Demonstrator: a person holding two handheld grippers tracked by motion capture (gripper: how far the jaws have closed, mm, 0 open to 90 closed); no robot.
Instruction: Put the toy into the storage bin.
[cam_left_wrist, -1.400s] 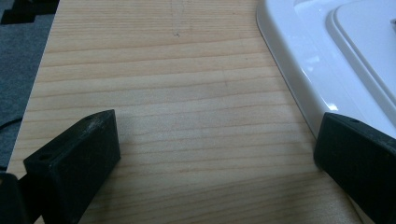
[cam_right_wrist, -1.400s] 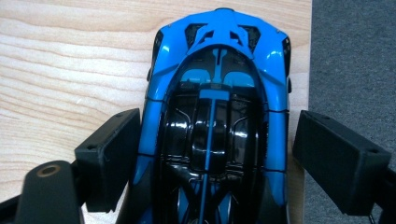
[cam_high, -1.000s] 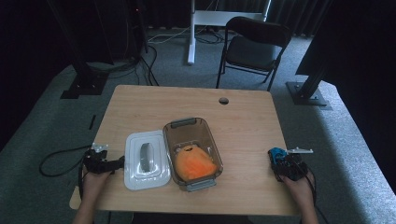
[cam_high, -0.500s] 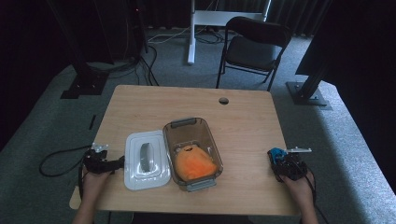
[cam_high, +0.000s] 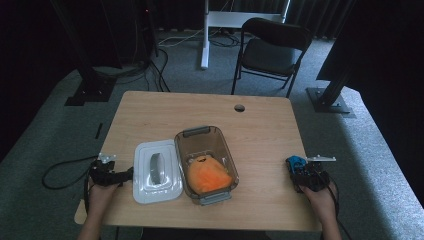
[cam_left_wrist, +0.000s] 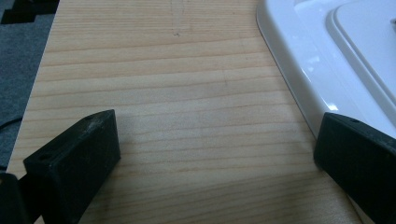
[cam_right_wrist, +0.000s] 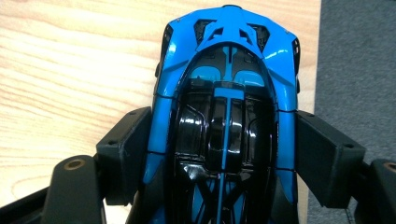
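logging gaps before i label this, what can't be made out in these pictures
- Orange item in the clear container, high view: too small and soft to identify.
- Blue toy car, right gripper view: its rear is cut off by the bottom edge; the jaws cover its lower sides.
- White lid, left gripper view: cut off by the top and right edges; one jaw hides part of its rim.
- Left gripper, high view: too small to show the jaws.

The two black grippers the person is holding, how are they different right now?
The left gripper has its jaws wide apart with only bare wooden table between them, while the right gripper is closed on the sides of a shiny blue and black toy car. The left gripper sits beside the white plastic lid; the right gripper is near the table's right edge, away from the box. Both are black, two-jawed and hand-held.
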